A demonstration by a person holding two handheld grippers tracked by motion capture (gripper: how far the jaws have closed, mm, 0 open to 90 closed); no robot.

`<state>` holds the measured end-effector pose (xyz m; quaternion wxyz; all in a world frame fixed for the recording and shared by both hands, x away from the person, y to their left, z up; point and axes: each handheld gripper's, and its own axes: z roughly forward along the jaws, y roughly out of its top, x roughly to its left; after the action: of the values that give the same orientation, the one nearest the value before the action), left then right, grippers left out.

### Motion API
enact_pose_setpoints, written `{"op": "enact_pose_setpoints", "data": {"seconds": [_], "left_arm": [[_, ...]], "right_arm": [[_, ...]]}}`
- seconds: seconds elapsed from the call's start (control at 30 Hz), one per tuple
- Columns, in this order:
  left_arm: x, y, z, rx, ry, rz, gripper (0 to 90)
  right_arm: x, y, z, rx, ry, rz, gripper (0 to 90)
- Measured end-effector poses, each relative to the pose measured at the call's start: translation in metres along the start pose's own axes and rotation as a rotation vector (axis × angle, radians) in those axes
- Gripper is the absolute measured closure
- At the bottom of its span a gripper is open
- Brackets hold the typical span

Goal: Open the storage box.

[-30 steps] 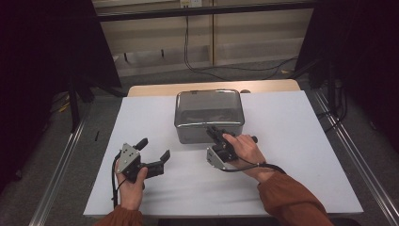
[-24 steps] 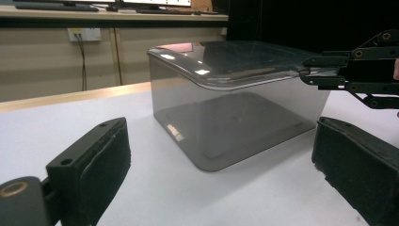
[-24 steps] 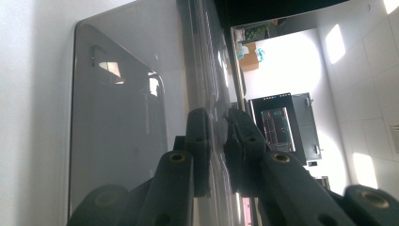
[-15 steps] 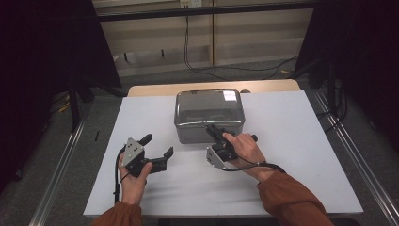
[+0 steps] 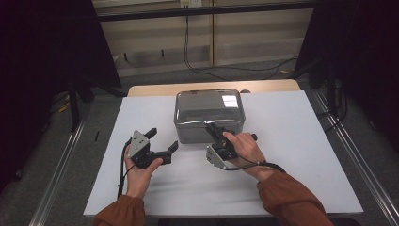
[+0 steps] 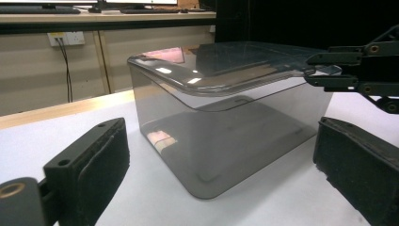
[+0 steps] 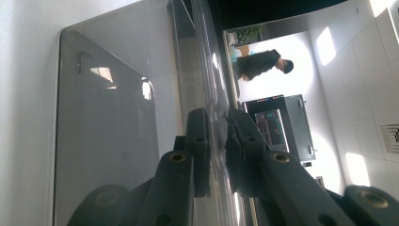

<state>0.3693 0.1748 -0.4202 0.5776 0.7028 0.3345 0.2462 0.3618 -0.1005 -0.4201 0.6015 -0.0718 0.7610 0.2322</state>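
A smoky translucent plastic box [image 5: 209,115] with a lid [image 6: 221,70] stands at the middle back of the white tabletop [image 5: 291,155]. At its front edge my right gripper [image 5: 211,128] is turned on its side and shut on the lid's overhanging rim. In the right gripper view the rim runs between the two pads of that gripper [image 7: 217,136]. My left gripper [image 5: 161,140] hovers left of the box's front corner, jaws wide open and nothing between them. In the left gripper view the box [image 6: 226,136] stands just ahead of the open jaws, and the right gripper [image 6: 313,69] pinches the lid at the right.
A wooden table edge [image 5: 155,89] shows behind the white top. Metal rails [image 5: 61,174] run along both sides of the table, and cables [image 5: 197,61] lie on the floor behind it. White surface lies in front of and beside the box.
My left gripper has slid right, closer to the box's front left corner. The right gripper and the box have stayed put.
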Motion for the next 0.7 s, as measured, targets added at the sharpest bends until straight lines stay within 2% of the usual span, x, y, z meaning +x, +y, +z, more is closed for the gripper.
{"op": "enact_pose_setpoints", "data": {"seconds": [0.17, 0.4, 0.53, 0.7], "left_arm": [[0.002, 0.002, 0.005, -0.004, 0.005, 0.014, 2.7], [0.005, 0.006, 0.014, -0.02, 0.001, 0.015, 2.4], [0.008, 0.006, 0.022, -0.001, -0.006, 0.029, 2.3], [0.011, 0.009, 0.028, -0.005, 0.005, 0.025, 2.4]], "right_arm": [[-0.003, 0.001, 0.0, 0.0, 0.0, 0.0, 79.9], [-0.009, 0.002, 0.0, -0.007, -0.031, 0.009, 80.2], [-0.01, 0.002, 0.0, -0.008, -0.035, 0.014, 80.2], [-0.012, 0.002, 0.0, -0.007, -0.035, 0.011, 80.2]]}}
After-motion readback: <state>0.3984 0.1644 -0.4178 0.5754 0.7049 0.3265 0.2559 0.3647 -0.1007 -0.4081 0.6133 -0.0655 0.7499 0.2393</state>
